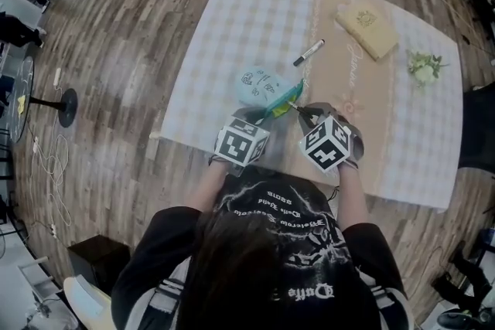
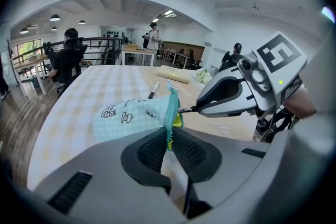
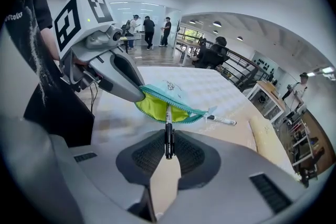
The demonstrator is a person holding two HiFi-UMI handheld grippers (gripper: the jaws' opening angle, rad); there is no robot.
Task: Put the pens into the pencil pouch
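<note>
At near edge of table (image 1: pixel 216 35): left gripper (image 2: pixel 169 139) clamps pencil pouch (image 2: pixel 131 115) rim; right gripper (image 3: pixel 168 147) pinches pen (image 3: pixel 167 118). If tilted, its tip may snag the zipper (image 3: pixel 185 108).

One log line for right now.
left gripper: shut on pouch rim | right gripper: shut on pen, tip in pouch mouth | second pen: lying on table
</note>
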